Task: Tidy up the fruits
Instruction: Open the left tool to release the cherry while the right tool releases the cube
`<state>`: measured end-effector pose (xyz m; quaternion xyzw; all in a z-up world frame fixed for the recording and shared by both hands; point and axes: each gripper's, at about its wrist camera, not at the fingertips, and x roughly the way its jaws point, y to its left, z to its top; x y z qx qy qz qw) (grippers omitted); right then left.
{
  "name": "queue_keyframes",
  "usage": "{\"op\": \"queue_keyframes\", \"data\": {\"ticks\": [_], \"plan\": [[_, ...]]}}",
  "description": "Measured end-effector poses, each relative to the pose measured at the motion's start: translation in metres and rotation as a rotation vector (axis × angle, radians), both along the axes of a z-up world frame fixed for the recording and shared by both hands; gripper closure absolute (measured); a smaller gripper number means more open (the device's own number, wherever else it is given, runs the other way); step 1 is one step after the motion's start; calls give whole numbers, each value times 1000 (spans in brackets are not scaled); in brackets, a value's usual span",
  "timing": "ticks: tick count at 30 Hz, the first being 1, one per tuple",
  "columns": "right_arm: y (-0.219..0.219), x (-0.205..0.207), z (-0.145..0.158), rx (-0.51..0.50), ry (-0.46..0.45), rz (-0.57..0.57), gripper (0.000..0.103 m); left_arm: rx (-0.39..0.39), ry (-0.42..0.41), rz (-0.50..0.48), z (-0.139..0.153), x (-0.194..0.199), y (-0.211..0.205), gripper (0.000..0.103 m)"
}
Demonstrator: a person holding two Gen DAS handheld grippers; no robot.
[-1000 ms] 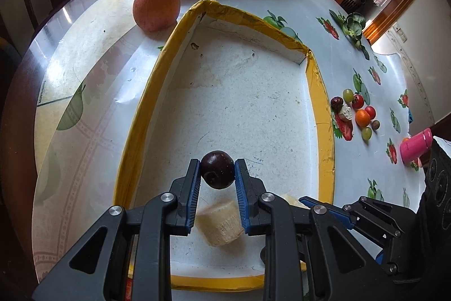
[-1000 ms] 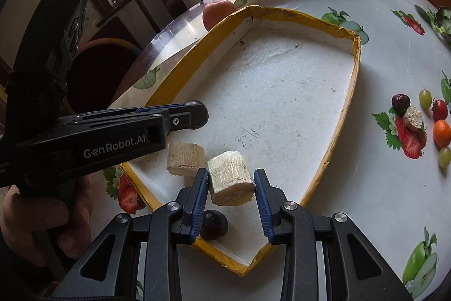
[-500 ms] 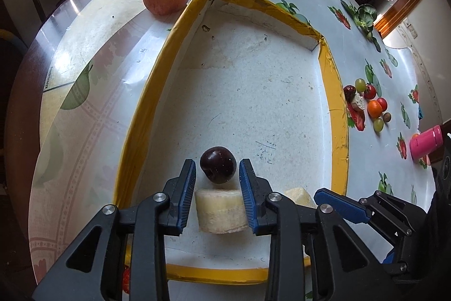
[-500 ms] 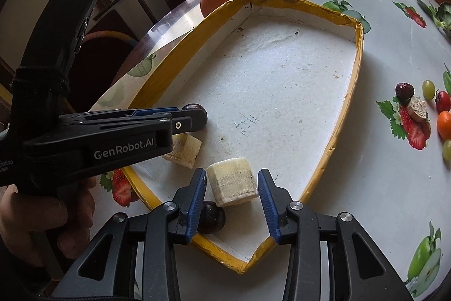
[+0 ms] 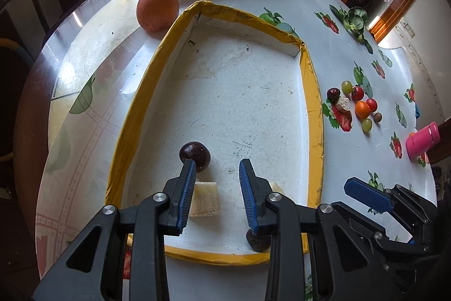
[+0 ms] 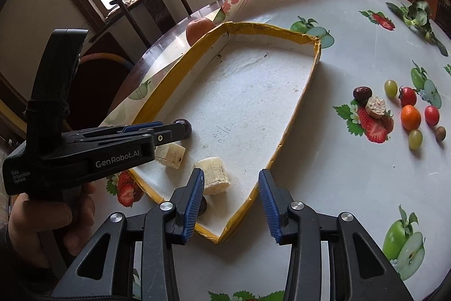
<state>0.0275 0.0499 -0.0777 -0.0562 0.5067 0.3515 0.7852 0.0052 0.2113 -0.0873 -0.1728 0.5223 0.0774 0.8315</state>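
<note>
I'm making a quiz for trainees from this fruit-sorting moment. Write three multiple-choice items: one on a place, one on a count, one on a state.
1. Where is the large reddish apple?
A. inside the yellow-rimmed white tray
B. on the table outside the tray's far corner
C. between the left gripper's jaws

2. How many pale banana chunks lie in the tray?
A. two
B. four
C. none

3. How is the right gripper?
A. shut on a chunk
B. open, holding nothing
C. shut on a grape

Key: 1 B, it sits beyond the rim. 2 A, one banana chunk and another banana chunk show in the right wrist view. 3 B, its jaws stand apart with nothing between them.
</note>
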Motion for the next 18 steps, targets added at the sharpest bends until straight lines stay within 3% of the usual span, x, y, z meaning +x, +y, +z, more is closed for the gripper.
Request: {"op": "queue_keyframes", "data": {"ticks": [2, 5, 18], "plan": [[-9, 1, 3, 4, -4, -21, 61, 2, -7, -8, 4, 0, -5, 73], [-23, 1, 6, 11, -6, -47, 61, 12, -24, -14, 12, -2, -13, 61], [-72, -2, 9, 8, -16, -133, 61, 6, -46, -63, 26, -4, -49, 61]]}}
